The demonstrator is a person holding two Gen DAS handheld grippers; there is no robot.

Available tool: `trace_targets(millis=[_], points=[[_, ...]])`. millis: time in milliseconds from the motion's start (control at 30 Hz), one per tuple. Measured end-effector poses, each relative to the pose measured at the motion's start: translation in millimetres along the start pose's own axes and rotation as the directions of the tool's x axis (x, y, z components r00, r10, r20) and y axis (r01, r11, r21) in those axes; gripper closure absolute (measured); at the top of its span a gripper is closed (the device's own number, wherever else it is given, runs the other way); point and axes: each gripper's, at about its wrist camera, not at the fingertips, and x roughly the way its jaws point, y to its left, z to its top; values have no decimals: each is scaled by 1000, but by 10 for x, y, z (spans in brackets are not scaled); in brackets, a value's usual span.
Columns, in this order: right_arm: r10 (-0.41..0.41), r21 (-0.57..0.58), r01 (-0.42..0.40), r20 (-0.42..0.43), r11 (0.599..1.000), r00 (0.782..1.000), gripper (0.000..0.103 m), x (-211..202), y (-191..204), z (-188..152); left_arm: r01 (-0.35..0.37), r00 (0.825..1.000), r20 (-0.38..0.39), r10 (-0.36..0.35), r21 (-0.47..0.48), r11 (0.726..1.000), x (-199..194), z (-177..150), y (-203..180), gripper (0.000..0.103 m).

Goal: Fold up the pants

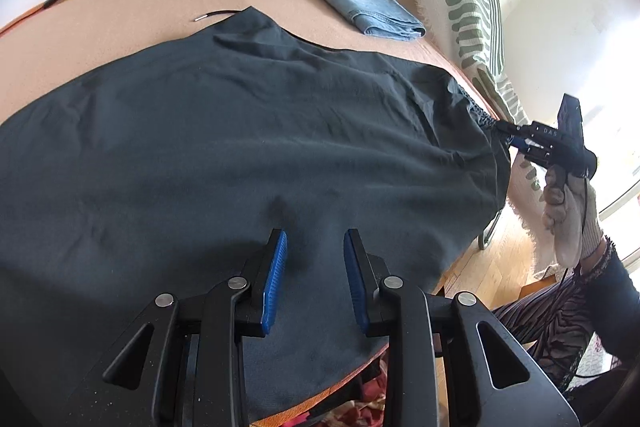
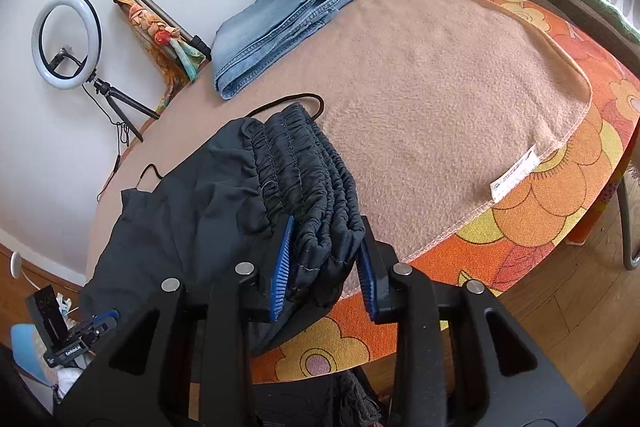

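Dark grey pants (image 1: 240,131) lie spread over the tan blanket (image 1: 100,27) on the table. My left gripper (image 1: 316,247) is open just above the cloth near the front edge, holding nothing. My right gripper (image 2: 326,247) is shut on the bunched elastic waistband (image 2: 304,163) of the pants (image 2: 180,203) at the table's near edge. In the left wrist view the right gripper (image 1: 506,133) shows at the far right, gripping the waistband (image 1: 480,113) at the table's edge.
Folded blue jeans (image 1: 360,3) (image 2: 276,27) lie at the back of the table. A ring light (image 2: 66,41) on a tripod and a scarf-wrapped tripod (image 2: 160,27) stand by the wall. A black cable (image 1: 218,14) lies on the blanket. A striped throw (image 1: 468,3) hangs on the right.
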Motion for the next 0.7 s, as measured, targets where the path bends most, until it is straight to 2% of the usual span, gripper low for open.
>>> trace_targets(millis=[67, 133, 300, 400, 500, 567, 633, 700], points=[[-52, -24, 53, 53, 998, 997, 62, -114, 73, 61, -14, 1000, -1, 14, 15, 1000, 33, -39, -10, 75], [-48, -65, 55, 100, 996, 994, 61, -237, 202, 139, -19, 1000, 8, 19, 18, 1000, -15, -59, -16, 75], [70, -225, -38, 136, 974, 988, 55, -303, 719, 251, -25, 998, 64, 26, -14, 1000, -194, -64, 36, 75], [157, -291, -130, 72, 948, 985, 54, -101, 1073, 311, -62, 993, 97, 64, -24, 998, -324, -118, 83, 74], [216, -349, -208, -16, 914, 976, 54, 193, 1500, 345, -95, 988, 118, 100, -48, 994, -454, -203, 176, 63], [241, -382, -254, -82, 889, 967, 51, 400, 1781, 342, -116, 985, 120, 123, -64, 991, -532, -239, 235, 63], [259, -404, -284, -115, 870, 959, 45, 575, 2031, 331, -150, 979, 131, 159, -76, 986, -647, -282, 289, 62], [267, -419, -303, -144, 856, 953, 40, 759, 2226, 315, -181, 970, 148, 194, -97, 979, -780, -340, 366, 54]])
